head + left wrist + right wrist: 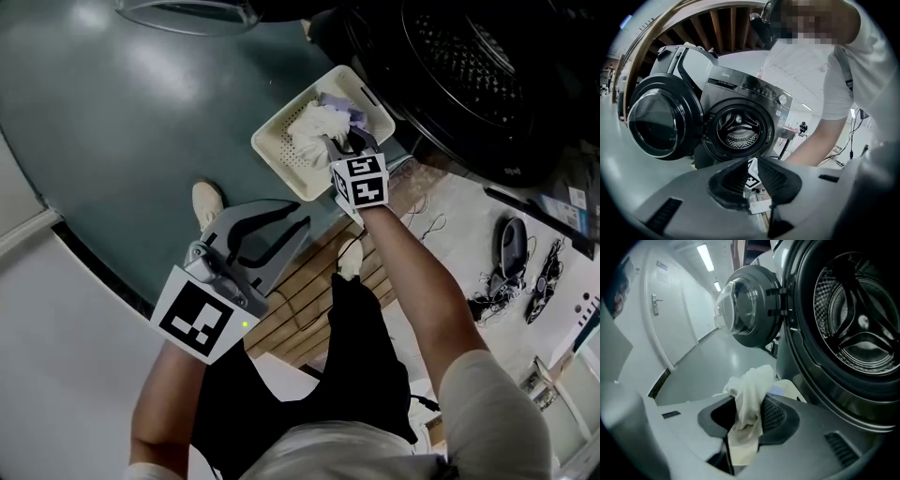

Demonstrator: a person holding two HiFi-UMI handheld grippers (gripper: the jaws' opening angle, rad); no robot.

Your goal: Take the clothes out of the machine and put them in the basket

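Grey-green floor (112, 122), washer bay, light boards underfoot.

Left gripper (750, 161): hanging low beside the person, off to the side of the work. Jaws stand a narrow gap apart, nothing between them. Ahead of it, the door (661, 119) is swung fully open and the drum mouth faces it; what shows of the drum looks bare.

Basket (281, 155): on the floor ahead of the left gripper and right under the right gripper's tips. Cream, perforated walls. White and lilac clothes (319, 117) are already piled inside.

Right gripper (749, 423): jaws pinched on a white cloth (747, 394), which bunches above the pads and trails out behind them. The gripper points down into the basket, and the cloth meets the pile or sits just above it; I cannot tell which.

Machine (469, 75): close on the right gripper's far side, drum rim near the basket's edge.

Step, as I judge it: delivery of this cloth, at the drop. The next move calls for spreading the right jaws over the pile so the cloth falls inside the walls, then lifting clear. The trailing end could catch in the pads.

Cables (511, 272) and small dark devices lie on the pale floor to the right, well apart from the basket. Nothing blocks the drop; the open door only narrows the left side.
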